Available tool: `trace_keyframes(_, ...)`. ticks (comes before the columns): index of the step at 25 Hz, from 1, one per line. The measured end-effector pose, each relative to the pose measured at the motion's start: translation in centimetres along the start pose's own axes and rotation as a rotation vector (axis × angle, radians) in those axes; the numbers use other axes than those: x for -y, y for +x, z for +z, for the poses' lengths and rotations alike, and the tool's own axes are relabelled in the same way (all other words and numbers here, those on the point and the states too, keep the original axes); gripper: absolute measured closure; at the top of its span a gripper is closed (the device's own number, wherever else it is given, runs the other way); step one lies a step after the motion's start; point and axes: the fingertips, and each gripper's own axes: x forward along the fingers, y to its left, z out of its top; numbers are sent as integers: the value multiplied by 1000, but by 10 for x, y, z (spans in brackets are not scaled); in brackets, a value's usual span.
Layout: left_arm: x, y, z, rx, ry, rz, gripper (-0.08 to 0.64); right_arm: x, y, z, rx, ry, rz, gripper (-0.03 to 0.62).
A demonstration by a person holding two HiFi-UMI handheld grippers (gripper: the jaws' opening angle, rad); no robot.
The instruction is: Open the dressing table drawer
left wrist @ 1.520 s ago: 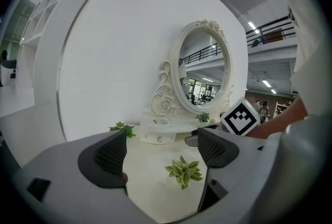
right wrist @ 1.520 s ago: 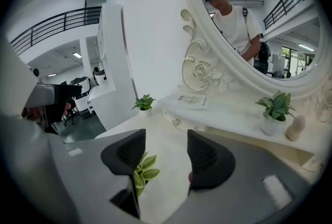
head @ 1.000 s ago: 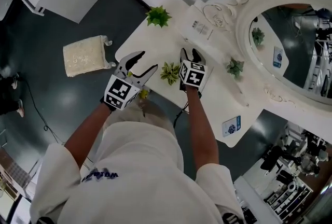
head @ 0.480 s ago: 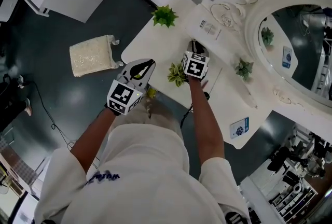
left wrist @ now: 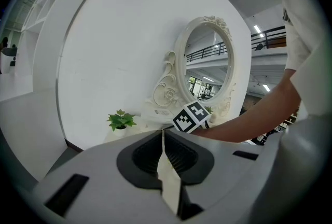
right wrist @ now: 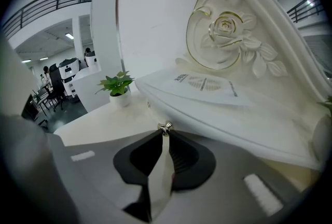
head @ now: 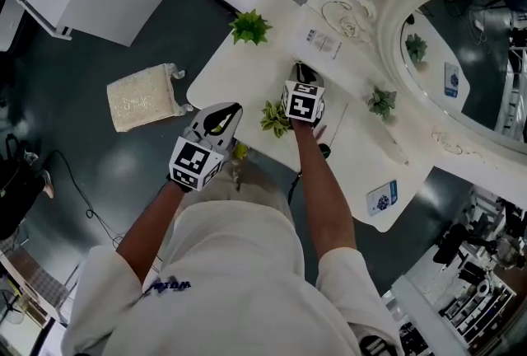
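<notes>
Currently, in the head view, I am keeping the right tongs (head: pixel 301 71) reached across the desk (head: pixel 235 70) to the low drawer unit under the mirror (head: pixel 461 58), because the drawer I am after sits in that unit's front, which the tongs are hiding here. The left tongs (head: pixel 230 112) are hanging over the desk's near edge, out of the pulling line. A small potted plant (head: pixel 273 117) is sitting just beside my right wrist, and I am judging it the one thing a backward pull could brush. A bigger plant (head: pixel 249 26) at the far corner, a third plant (head: pixel 380 103) by the mirror and a blue card (head: pixel 381 199) are lying well apart, and a woven stool (head: pixel 142 99) is standing on the floor away from the desk. In the left gripper view, those tongs are pressing fully together with nothing between them, idling while my right arm is crossing ahead. In the right gripper view, the jaws have just been closing and are now pinching the little metal knob (right wrist: pixel 165 127) at their very tips. The drawer (right wrist: pixel 218 127) is looking closed, its curved white front lying under the shelf that carries a printed sheet (right wrist: pixel 205 83). I am gripping at the tips because the knob is tiny, so I am judging slippage the main risk.
</notes>
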Motion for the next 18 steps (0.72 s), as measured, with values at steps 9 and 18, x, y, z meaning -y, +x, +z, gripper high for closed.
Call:
trace_keyframes(9, 6, -1, -4, -7, -8, -1, 538, -2, 2, -3, -5, -36, 7, 537)
trace_keyframes(18, -5, -4, -4, -4, -16, 23, 538, -6, -1, 1, 3, -29, 15, 537)
